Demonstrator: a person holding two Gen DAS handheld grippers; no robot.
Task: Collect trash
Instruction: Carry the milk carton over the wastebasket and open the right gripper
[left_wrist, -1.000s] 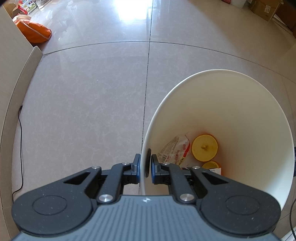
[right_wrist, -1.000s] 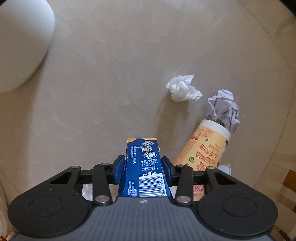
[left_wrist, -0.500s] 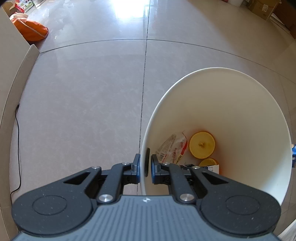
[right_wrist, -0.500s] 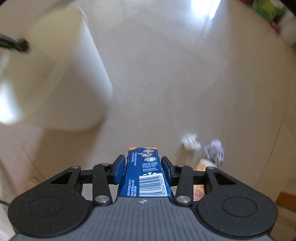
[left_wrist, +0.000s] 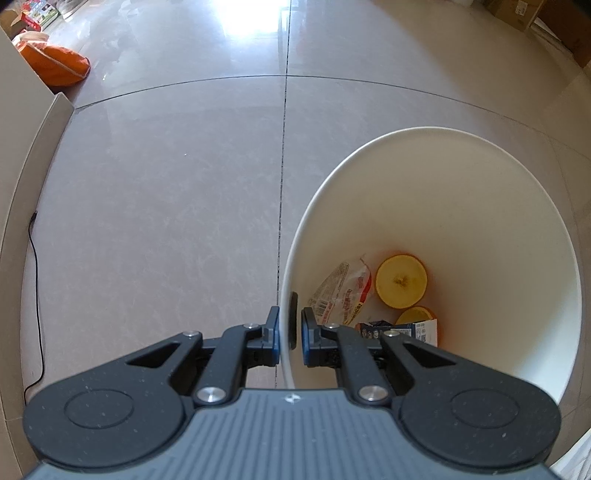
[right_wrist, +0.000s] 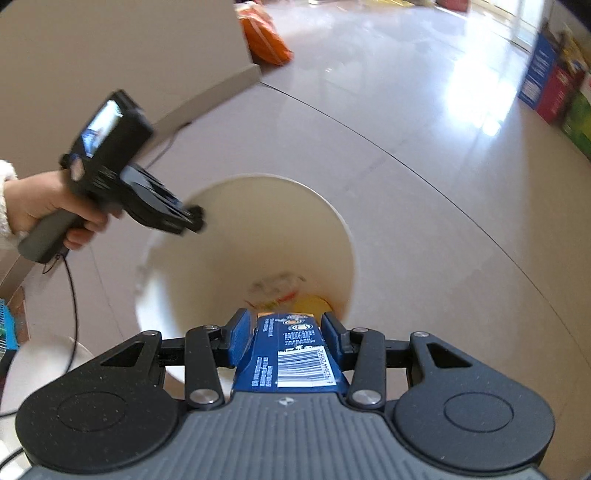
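Note:
A white trash bin (left_wrist: 480, 206) stands on the tiled floor. My left gripper (left_wrist: 290, 325) is shut on its near rim, one pad outside and one inside. At the bottom lie a clear printed wrapper (left_wrist: 340, 291), two orange halves (left_wrist: 401, 281) and a small blue carton (left_wrist: 399, 328). In the right wrist view my right gripper (right_wrist: 284, 328) is shut on another blue carton (right_wrist: 295, 354) with a barcode, held above the open mouth of the bin (right_wrist: 332, 221). That view also shows the left gripper (right_wrist: 194, 218) on the bin's rim, held by a hand (right_wrist: 48, 203).
An orange bag (left_wrist: 55, 66) lies by a beige board at the far left. A black cable (left_wrist: 35, 277) runs along that board. Cardboard boxes (left_wrist: 517, 14) sit at the far right. Coloured boxes (right_wrist: 554, 85) line the right side of the floor.
My right gripper has risen with the blue carton from the floor litter and swung over the bin's mouth. The left gripper has stayed on the rim.

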